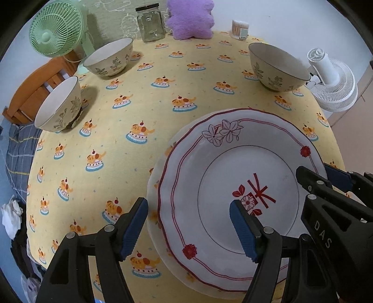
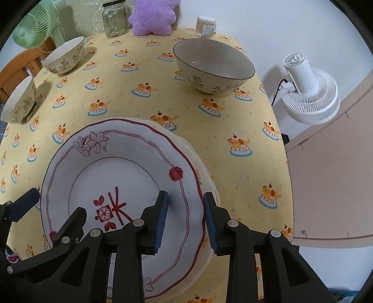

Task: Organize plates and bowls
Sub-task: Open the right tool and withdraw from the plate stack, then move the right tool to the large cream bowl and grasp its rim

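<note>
The top plate lies flat on a stack of plain plates at the near edge of the bench, over a yellow cloth printed with dogs on cakes. It is white with a wavy red rim, a red double line, grey outlined flowers at its far rim, red rosettes, and a red gift-box motif in the well; no writing shows on it. The left gripper hangs over its near left rim with jaws wide apart, one over the cloth, one over the well, pressing nothing. The right gripper straddles the right rim, jaws somewhat apart, the rim between them but not pinched. The letters "DAS" read on the right gripper's body in the left view. Three flower-painted bowls stand upright and well apart: one at the left edge, one at far left, one at far right. Beyond stand a jar, a purple cushion and a swab tub, whose label cannot be read.
</note>
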Tool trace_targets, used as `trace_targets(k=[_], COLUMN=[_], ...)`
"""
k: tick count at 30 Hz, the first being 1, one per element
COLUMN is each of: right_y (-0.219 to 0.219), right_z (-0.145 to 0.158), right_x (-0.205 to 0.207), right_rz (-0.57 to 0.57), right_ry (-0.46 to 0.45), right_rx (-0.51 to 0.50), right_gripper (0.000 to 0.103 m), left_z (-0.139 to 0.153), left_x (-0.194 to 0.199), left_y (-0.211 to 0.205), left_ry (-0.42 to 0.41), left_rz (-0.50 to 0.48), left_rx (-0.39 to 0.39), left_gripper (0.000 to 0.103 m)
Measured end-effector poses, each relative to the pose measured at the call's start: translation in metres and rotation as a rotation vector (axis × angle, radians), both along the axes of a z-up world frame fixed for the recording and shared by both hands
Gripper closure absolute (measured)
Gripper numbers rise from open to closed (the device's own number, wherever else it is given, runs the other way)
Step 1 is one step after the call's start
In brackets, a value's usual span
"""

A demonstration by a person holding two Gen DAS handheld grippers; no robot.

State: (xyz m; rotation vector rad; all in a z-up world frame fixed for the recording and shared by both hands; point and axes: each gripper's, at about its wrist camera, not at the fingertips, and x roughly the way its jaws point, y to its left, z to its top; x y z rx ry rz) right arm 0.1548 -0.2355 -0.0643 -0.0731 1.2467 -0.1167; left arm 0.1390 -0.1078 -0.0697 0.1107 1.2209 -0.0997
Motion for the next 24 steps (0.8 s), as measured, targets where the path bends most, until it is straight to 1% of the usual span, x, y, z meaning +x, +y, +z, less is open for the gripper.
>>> trace_targets(k=[2,6,8,10,13,17,24], right_y=[-0.002,-0.003,-0.002,-0.001,0.003,0.012,0.047], right_z=[0.000,0.001,0.001,0.004,0.012,0.023,0.046], right_x=[-0.001,-0.004,-0.006,-0.008,-0.010,-0.012,-0.014], right_rz=[0.003,0.026,0.041,0.052,0.056,0.048,0.015], right_ry=[0.003,0.002,0.010,0.000,-0.022,-0.040,-0.091], right_rx=[-0.003,0.023,0.061,0.086,0.073,0.095,0.109], right_gripper=[0.069,0.067,0.058,0.041,0.035,0.031,0.030], left_z=[0.000,-0.002,-0.002,0.000,0.006,0.018,0.038], left_x=[-0.002,-0.006,-0.008,-0.010,-0.011,-0.013,-0.009], left_y=[-0.002,-0.001,0.000,0.002,0.009,0.025,0.063], left_ry=[0.001,0.006,0.010,0.012,0.000,-0.034,-0.090], left_rz=[0.003,0.019,0.023,0.026,0.035,0.033,0.006], left_rx=[0.002,-0.012,-0.023,-0.037,-0.057,-0.073,-0.097], left_gripper=[0.027,0.023,0.022,0.022,0.021,0.020,0.019])
